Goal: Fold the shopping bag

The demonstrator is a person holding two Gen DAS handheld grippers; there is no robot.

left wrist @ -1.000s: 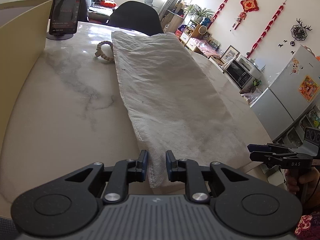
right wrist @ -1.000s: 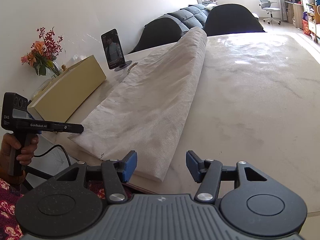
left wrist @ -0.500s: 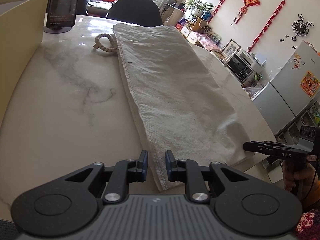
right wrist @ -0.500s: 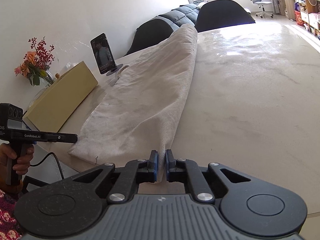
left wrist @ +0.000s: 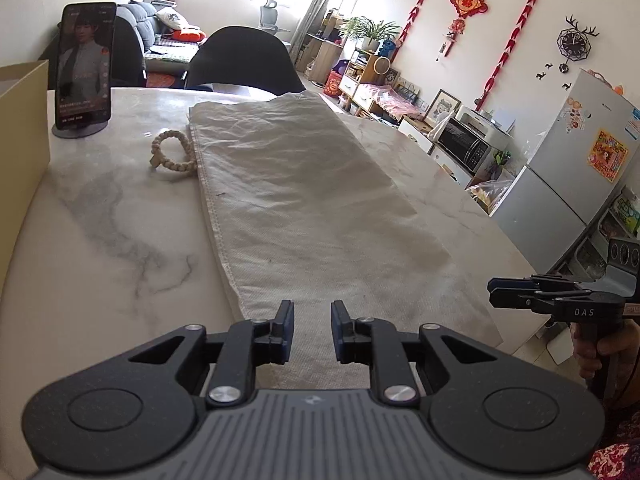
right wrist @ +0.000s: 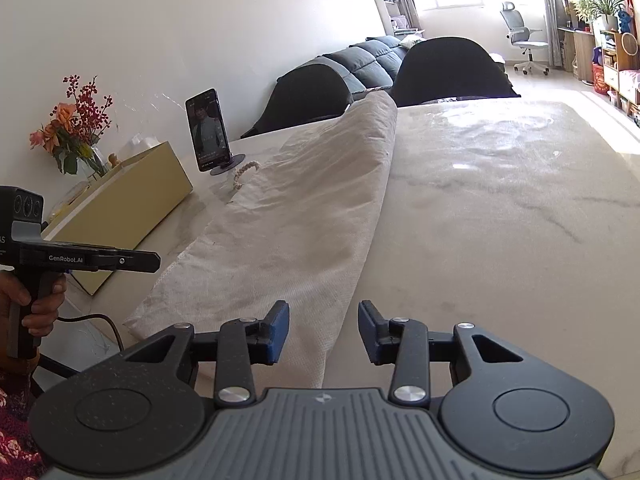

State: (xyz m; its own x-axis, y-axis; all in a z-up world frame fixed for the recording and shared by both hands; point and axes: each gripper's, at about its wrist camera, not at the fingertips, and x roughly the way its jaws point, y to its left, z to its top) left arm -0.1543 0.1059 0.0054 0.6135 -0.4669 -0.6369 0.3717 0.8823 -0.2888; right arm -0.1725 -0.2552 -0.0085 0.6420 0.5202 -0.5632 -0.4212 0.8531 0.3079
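One folded shopping bag (left wrist: 304, 208) runs up the frame's centre; left gripper (left wrist: 312, 334) and right gripper (right wrist: 323, 330) both gape apart, holding nothing.

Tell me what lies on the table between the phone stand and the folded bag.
A beaded bracelet lies between the phone stand and the bag, against the bag's edge; the left wrist view shows it best.

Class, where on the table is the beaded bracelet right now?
In the left wrist view the beaded bracelet lies on the marble table, against the left edge of the folded shopping bag, near the phone on its stand.
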